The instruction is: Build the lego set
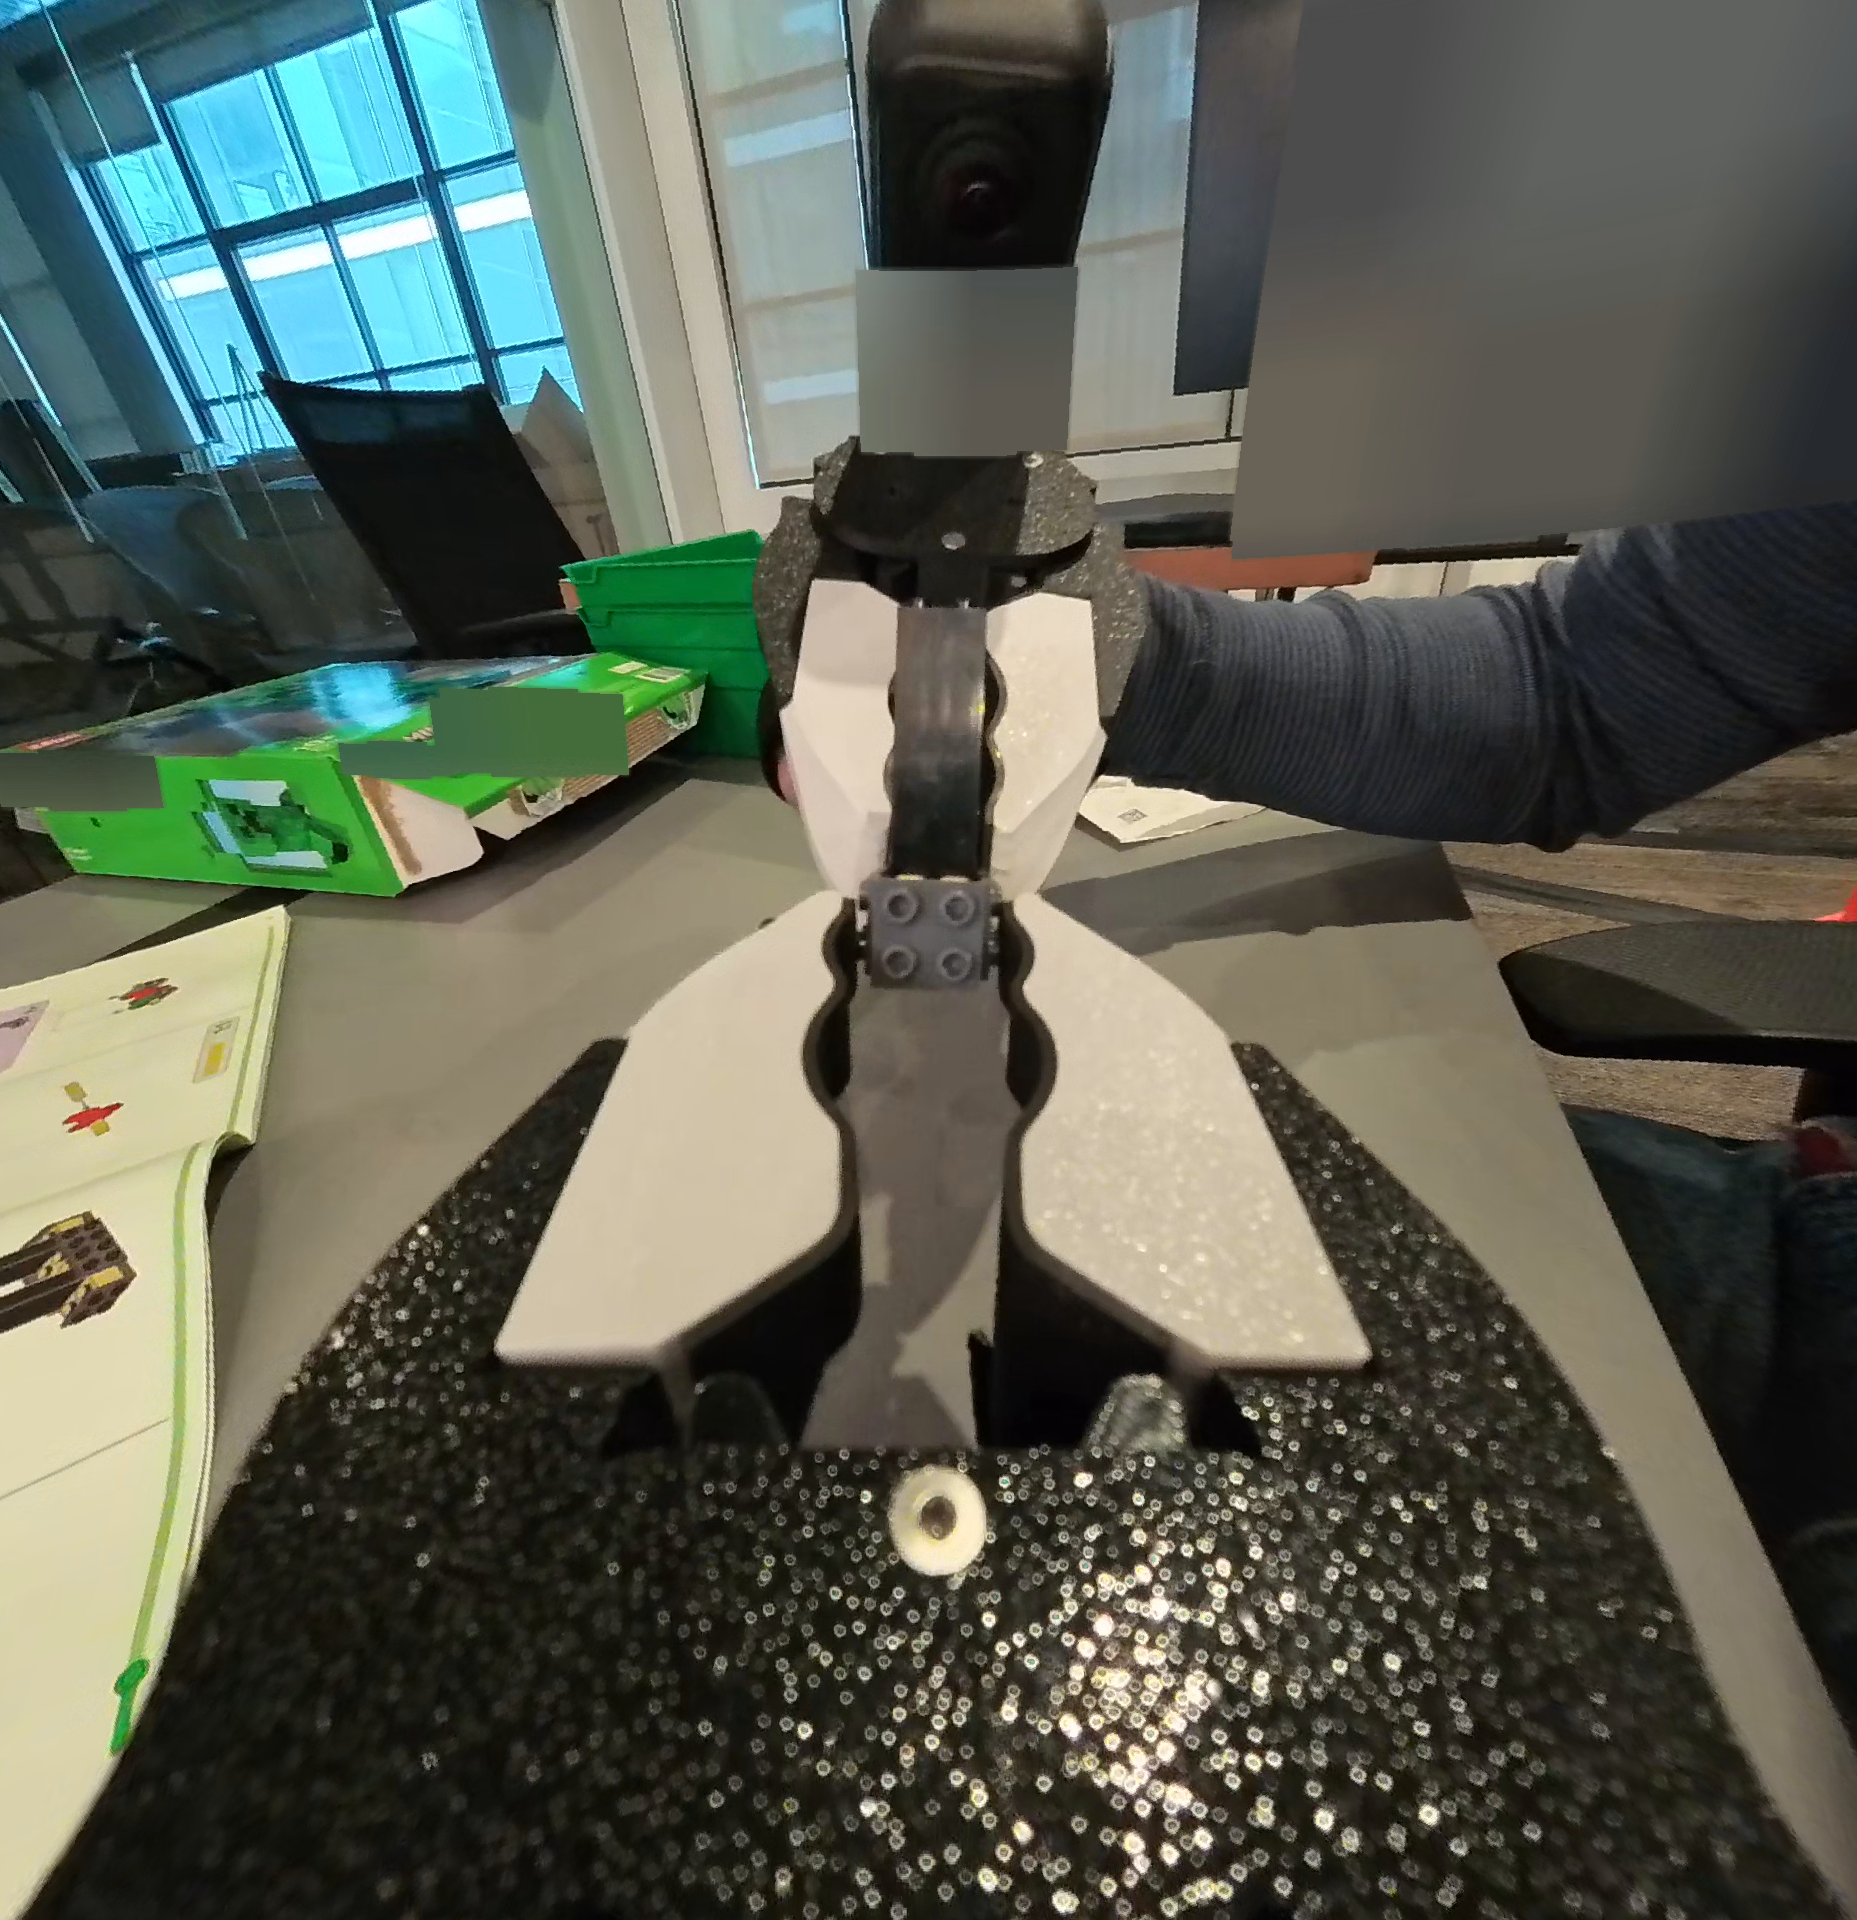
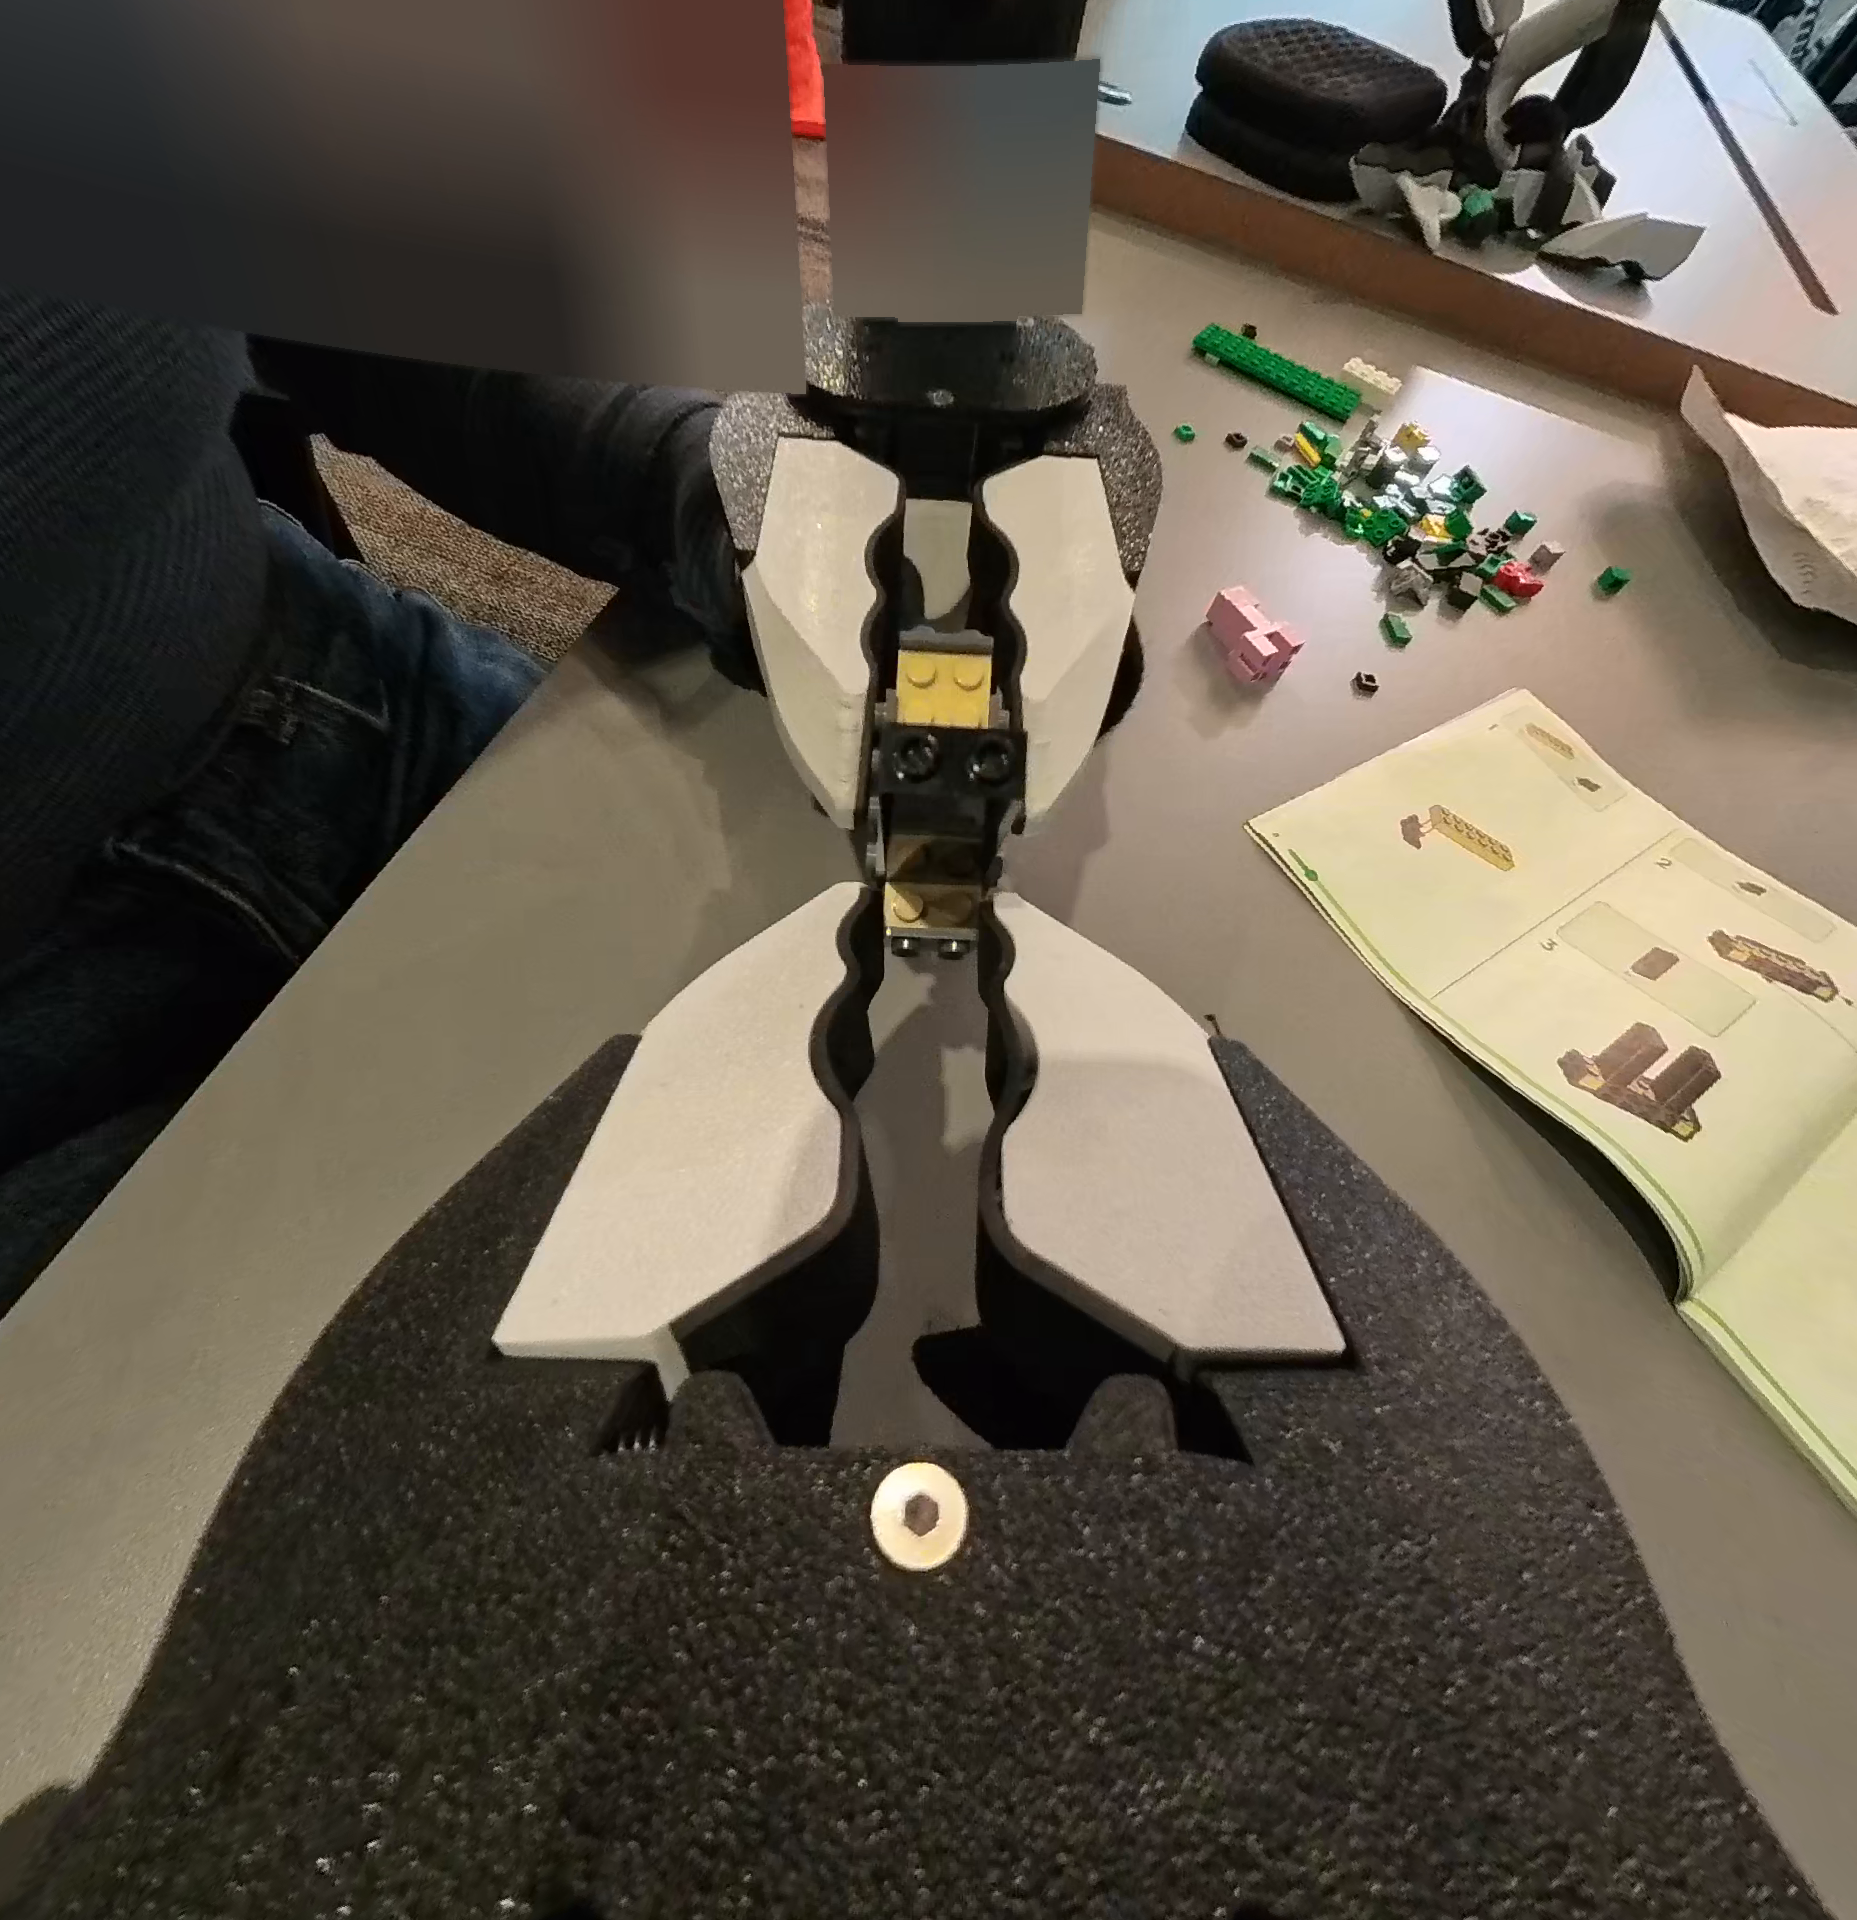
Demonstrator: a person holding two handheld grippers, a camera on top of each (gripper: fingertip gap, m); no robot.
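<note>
- Grey four-stud plate (image 1: 926, 940) on one end of the small black-and-tan lego assembly (image 2: 939, 821), clamped by the left gripper (image 1: 926, 940) above the grey table (image 1: 550, 997).
- Right gripper (image 2: 934, 920) pinches the assembly's other end, fingertip to fingertip.
- Loose bricks (image 2: 1412, 499) and a pink pig (image 2: 1251, 636) lie beyond the instruction booklet (image 2: 1589, 997).

Grey table (image 1: 591, 914), large windows (image 1: 332, 229)

Printed step numerals on my open instruction booklet (image 2: 1589, 997), not transcribed, green box (image 1: 311, 800) lettering masked, nothing else legible
</note>
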